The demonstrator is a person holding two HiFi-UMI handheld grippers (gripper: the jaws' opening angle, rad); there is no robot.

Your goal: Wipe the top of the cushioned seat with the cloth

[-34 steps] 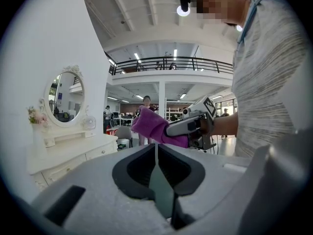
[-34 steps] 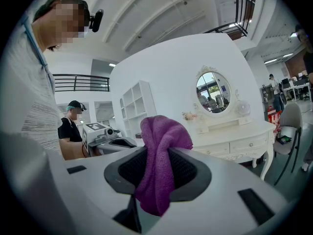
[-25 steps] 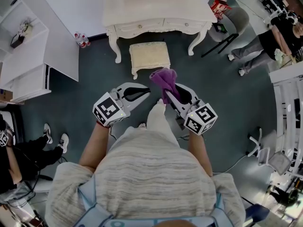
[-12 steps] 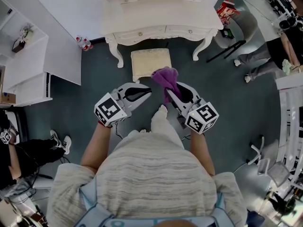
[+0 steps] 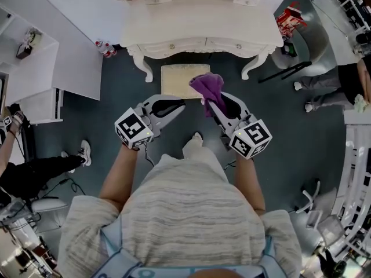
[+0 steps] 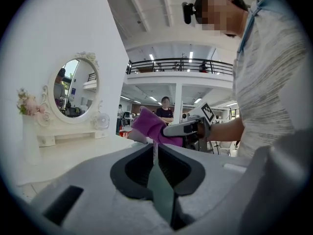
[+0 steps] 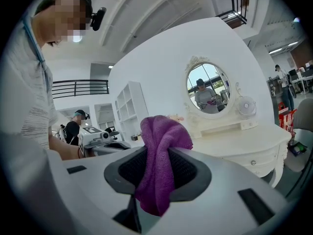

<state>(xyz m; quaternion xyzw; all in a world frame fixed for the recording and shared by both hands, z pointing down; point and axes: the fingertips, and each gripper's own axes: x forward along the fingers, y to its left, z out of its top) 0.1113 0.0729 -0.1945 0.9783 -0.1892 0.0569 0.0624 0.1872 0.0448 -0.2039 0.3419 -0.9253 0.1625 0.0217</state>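
Your right gripper (image 5: pixel 214 104) is clamped on the purple cloth (image 5: pixel 207 87); your left gripper (image 5: pixel 178 104) is closed, empty; the cushioned seat (image 5: pixel 175 80) sits just ahead of both, floor (image 5: pixel 116 94) flanking it.

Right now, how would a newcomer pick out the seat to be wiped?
Find the white dressing table. On the dark floor just before it stands the seat. Unlike the grey chair at the right, it is low, square, cream and cushioned, with no back.
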